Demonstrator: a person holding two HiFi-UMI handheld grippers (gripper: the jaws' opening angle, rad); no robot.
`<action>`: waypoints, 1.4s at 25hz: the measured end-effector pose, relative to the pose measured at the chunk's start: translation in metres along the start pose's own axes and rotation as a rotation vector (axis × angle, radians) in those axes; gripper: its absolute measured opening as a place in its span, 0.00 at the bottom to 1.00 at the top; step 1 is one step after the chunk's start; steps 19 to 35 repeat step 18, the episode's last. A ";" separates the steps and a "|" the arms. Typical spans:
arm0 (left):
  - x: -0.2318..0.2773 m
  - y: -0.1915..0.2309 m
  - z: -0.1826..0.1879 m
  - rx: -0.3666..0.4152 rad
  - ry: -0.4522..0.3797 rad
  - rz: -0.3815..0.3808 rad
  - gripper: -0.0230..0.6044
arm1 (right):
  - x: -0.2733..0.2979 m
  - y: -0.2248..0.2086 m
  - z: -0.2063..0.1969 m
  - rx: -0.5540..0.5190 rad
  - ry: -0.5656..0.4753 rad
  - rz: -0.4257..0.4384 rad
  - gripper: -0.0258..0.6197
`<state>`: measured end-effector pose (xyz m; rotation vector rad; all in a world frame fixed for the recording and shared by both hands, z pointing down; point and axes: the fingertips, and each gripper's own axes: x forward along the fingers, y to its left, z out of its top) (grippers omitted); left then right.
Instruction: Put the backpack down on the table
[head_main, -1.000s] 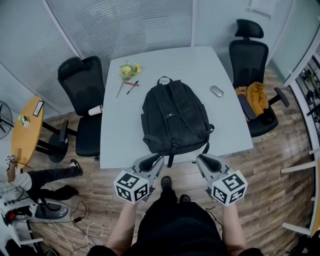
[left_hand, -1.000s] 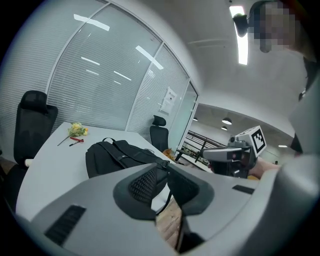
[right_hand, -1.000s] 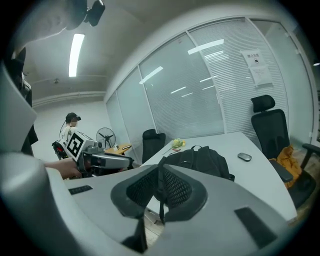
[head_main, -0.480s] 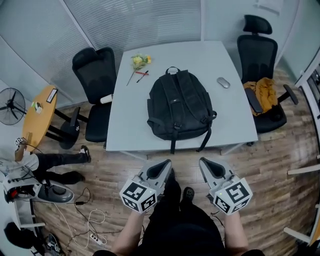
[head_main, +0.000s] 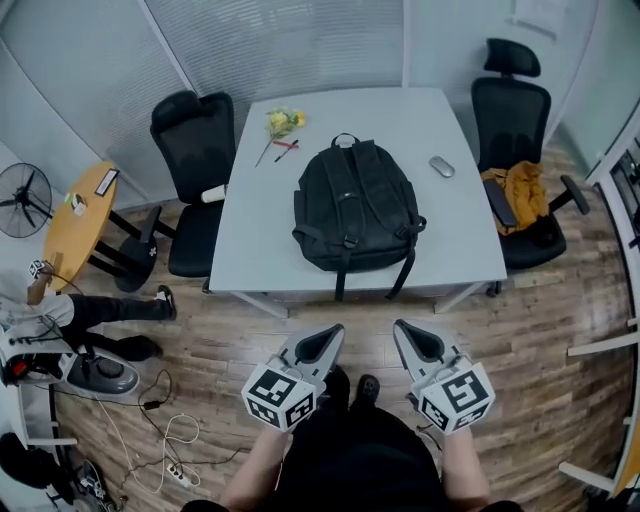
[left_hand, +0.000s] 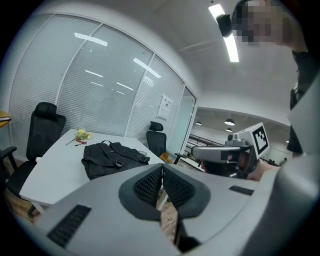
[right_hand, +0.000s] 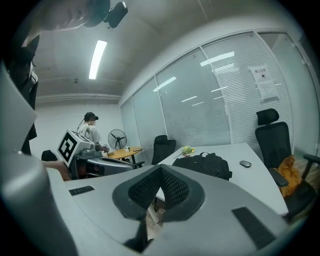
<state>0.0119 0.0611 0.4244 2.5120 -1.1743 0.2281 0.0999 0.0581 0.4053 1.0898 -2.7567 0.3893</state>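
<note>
A black backpack (head_main: 352, 204) lies flat on the pale grey table (head_main: 250, 235), straps up, with two straps hanging over the near edge. It also shows in the left gripper view (left_hand: 111, 156) and the right gripper view (right_hand: 204, 164). My left gripper (head_main: 331, 330) and right gripper (head_main: 402, 327) are both shut and empty. They hover over the wooden floor, well short of the table's near edge and apart from the backpack.
On the table lie a yellow flower (head_main: 283, 122), a red pen (head_main: 285, 146) and a computer mouse (head_main: 440, 166). Black office chairs (head_main: 196, 155) flank the table; the right chair (head_main: 513, 120) holds an orange garment (head_main: 517, 190). A round wooden table (head_main: 72, 222), a fan (head_main: 22, 199) and floor cables (head_main: 175, 440) are at left.
Both grippers have drawn back from the table's near edge, away from the backpack, over the floor. Their jaws have closed. The backpack has stayed put on the table.
</note>
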 end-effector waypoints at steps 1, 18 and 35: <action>-0.001 -0.001 0.000 0.002 -0.002 -0.001 0.04 | -0.001 0.001 0.001 -0.005 -0.003 -0.002 0.05; -0.008 0.005 0.001 0.003 -0.004 0.017 0.04 | -0.004 0.010 -0.005 0.011 0.005 0.020 0.05; -0.008 0.005 0.001 0.003 -0.004 0.017 0.04 | -0.004 0.010 -0.005 0.011 0.005 0.020 0.05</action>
